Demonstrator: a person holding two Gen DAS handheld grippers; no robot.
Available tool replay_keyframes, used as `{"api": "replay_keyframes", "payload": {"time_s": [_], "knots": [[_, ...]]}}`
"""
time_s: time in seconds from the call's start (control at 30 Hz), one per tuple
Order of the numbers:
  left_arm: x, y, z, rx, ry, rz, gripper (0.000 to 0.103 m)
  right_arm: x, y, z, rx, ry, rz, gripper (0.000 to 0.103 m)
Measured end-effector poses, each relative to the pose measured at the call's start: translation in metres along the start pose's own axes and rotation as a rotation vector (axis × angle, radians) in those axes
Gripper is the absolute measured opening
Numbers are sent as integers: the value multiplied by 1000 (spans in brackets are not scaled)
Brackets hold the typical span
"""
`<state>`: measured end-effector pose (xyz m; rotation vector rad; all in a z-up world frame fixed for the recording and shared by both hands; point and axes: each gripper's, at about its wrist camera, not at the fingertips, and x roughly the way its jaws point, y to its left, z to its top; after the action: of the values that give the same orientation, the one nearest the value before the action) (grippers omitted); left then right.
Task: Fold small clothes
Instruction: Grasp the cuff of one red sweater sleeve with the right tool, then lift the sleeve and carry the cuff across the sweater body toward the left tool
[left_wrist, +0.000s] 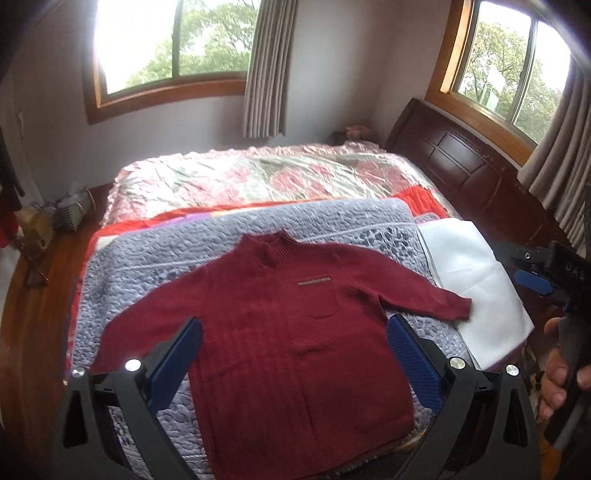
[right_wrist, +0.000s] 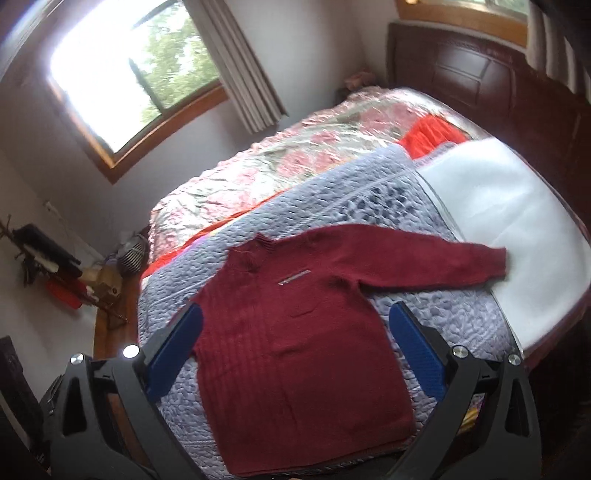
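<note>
- The dark red knitted sweater (left_wrist: 288, 332) lay flat and face up on the lilac quilted blanket (left_wrist: 332, 229) on the bed, with its ribbed collar pointing away from you and both sleeves spread out to the sides.
- No fold was made yet, as far as the pictures showed; I judged the task to be at its very beginning, with sleeves, sides and hem all left to do.
- Your left gripper (left_wrist: 295, 354) hovered above the body of the sweater with its blue fingers (left_wrist: 177, 358) spread wide and holding nothing.
- Your right gripper (right_wrist: 295, 350) was in the same state, fingers wide apart and empty; in the left view it appeared at the right edge, held in your hand (left_wrist: 561, 373).
- The knit looked thick and soft, with vertical ribs on the lower front, a small chest pocket and a thin grey strip above it.
- The cuff of one sleeve rested on the smooth white sheet (left_wrist: 476, 280) beside the blanket.
- The blanket had a pebbled, stitched surface, so the sweater would probably slide little on it.
</note>
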<state>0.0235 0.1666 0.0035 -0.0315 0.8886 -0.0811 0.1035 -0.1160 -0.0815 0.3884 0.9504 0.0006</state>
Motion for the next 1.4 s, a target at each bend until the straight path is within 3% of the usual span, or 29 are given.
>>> {"api": "replay_keyframes", "payload": {"time_s": [0.13,0.23,0.3,0.47,0.67,0.83,0.97,1.03,1.1,1.37,1.4], "knots": [[58,-20,4,29,98,-53,99,30,-93,9,161,-33,-112,100],[95,-35,9,13,153,-115,99,57,-166,6,299,-16,-108,91],[115,-50,13,25,171,-115,99,80,-214,1,401,20,-95,54],[159,-88,19,38,234,-178,99,138,-327,-24,684,39,35,13],[202,-120,8,37,308,-192,99,210,-411,-50,908,16,139,11],[229,-133,-12,47,369,-171,99,257,-450,-61,1027,4,182,15],[243,-139,-28,50,416,-155,99,278,-461,-63,1051,-8,215,16],[248,-141,-31,50,430,-154,99,285,-462,-63,1059,-9,220,23],[250,-145,-34,56,432,-153,99,291,-465,-63,1068,-11,204,37],[251,-149,-39,71,449,-151,99,310,-466,-58,1078,-18,232,37],[251,-148,-40,72,450,-150,99,310,-466,-57,1073,-23,238,31]]}}
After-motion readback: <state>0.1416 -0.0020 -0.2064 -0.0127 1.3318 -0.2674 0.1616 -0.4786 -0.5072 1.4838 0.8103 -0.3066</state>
